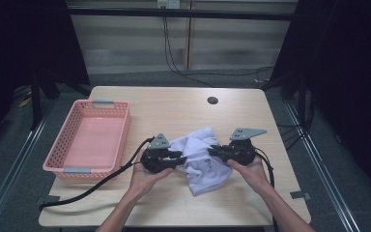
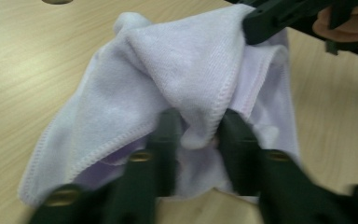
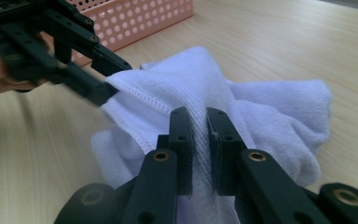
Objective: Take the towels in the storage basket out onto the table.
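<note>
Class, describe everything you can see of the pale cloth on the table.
The cloth is a pale lilac-white terry towel with a stitched hem, crumpled into a loose heap on the wooden table, right of the pink basket. The left gripper pinches a hemmed fold on one side; the right gripper is shut on a fold on the other. Part of it lifts between them, the rest rests on the tabletop.

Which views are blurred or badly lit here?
High view: table evenly lit, surroundings nearly black, image soft but free of smear. Left gripper view: its own fingers are smeared and out of focus at the bottom, while the towel is fairly sharp. Right gripper view: fingers crisp, the left gripper slightly blurred, no glare.
</note>
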A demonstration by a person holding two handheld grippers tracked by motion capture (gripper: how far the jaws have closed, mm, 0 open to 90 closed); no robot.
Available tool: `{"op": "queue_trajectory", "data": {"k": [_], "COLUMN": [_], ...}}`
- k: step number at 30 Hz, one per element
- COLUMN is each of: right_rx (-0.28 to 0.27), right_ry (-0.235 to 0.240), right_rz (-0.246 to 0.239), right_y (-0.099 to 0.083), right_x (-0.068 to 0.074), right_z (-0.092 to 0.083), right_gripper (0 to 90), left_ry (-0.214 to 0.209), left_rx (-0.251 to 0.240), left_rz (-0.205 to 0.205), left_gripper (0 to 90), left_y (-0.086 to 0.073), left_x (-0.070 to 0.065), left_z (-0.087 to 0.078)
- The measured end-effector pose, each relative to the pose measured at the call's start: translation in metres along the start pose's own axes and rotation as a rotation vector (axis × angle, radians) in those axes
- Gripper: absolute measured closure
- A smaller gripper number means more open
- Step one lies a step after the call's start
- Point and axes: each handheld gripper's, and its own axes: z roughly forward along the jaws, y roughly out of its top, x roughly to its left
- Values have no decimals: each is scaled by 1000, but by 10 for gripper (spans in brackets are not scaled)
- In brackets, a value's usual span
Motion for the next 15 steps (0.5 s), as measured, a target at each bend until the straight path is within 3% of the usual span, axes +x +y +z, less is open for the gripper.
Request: {"op": "queue_trajectory", "data": {"k": [1, 5, 6, 9, 12, 15], "right_rx": [2, 16, 27, 24, -27, -49], "right_ry": [-1, 22, 28, 1, -1, 16], "right_rz": [-2, -2, -17, -75, -71, -74], "right_y": [-1, -5, -5, 0, 12, 28], "right_x": [1, 6, 9, 18, 14, 8], "right_z": [0, -3, -5, -12, -13, -4], "right_gripper": [812, 786, 757, 541, 415, 392], "left_ry": [-25, -14, -10, -4, -2, -12], "left_rx": [-6, -71, -95, -125, -144, -159], "left_rz": [-23, -22, -28, -15, 17, 38], "left_gripper": [860, 886, 886, 886, 885, 885], "left_y": [1, 14, 19, 31, 47, 58], "left_x": [3, 5, 6, 7, 4, 0], "left_z": [1, -9, -13, -20, -23, -23]}}
